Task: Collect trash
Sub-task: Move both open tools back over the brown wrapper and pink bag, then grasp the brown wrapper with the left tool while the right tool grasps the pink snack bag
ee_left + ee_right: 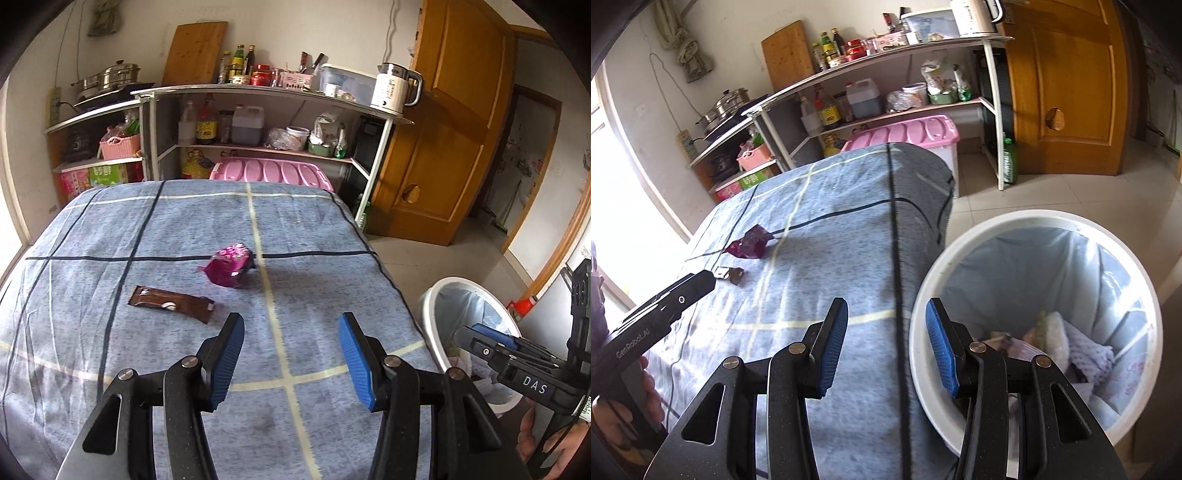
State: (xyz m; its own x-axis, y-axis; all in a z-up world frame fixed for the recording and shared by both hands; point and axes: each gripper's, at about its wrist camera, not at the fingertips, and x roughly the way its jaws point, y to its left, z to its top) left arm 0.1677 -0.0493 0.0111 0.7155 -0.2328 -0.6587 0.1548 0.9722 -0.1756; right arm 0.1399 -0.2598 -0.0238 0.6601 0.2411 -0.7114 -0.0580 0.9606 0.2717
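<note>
A crumpled magenta foil wrapper (231,266) (749,244) lies mid-table on the blue checked cloth (147,229). A flat brown wrapper (171,303) (730,275) lies just in front of it to the left. My left gripper (291,325) is open and empty, hovering over the cloth to the right of the brown wrapper. A white bin (1030,325) (465,325) with a pale liner holds crumpled trash beside the table's right edge. My right gripper (886,314) is open and empty over the table edge and bin rim; in the left wrist view the right gripper (487,339) hangs over the bin.
Behind the table stand white shelves (258,92) crowded with bottles, pots and a kettle (395,88). A pink-lidded box (271,173) sits against the table's far edge. A wooden door (450,122) stands to the right above tiled floor (1052,195). A hand (624,402) grips the left gripper.
</note>
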